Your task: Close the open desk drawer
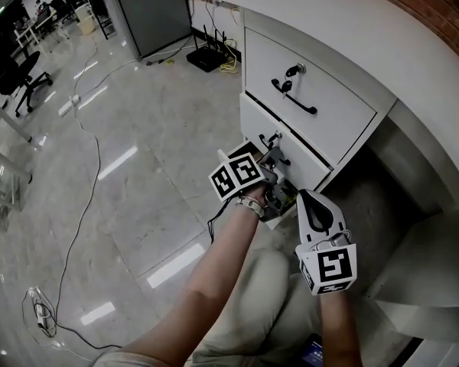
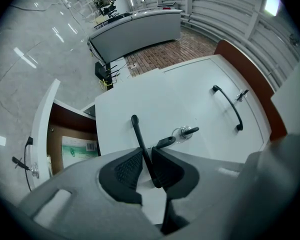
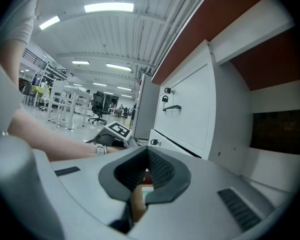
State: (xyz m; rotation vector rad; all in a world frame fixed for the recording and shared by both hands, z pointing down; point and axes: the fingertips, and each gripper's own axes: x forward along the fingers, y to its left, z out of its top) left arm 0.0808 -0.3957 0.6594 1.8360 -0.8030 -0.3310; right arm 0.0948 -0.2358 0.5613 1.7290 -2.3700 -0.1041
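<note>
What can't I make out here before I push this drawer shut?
Open drawer: in the head view hidden under the left tool and arm; in the left tool view only a corner shows past the tool's body.
Paper in it: print too small to read.
Held handle: whether its own drawer sits flush, no view shows from the side.

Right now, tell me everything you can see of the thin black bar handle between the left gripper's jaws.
The thin black bar handle is a slim, slightly bowed rod, metal by its look, fixed on a white drawer front. The left gripper pinches it near one end; a keyed lock sits beside it.
</note>
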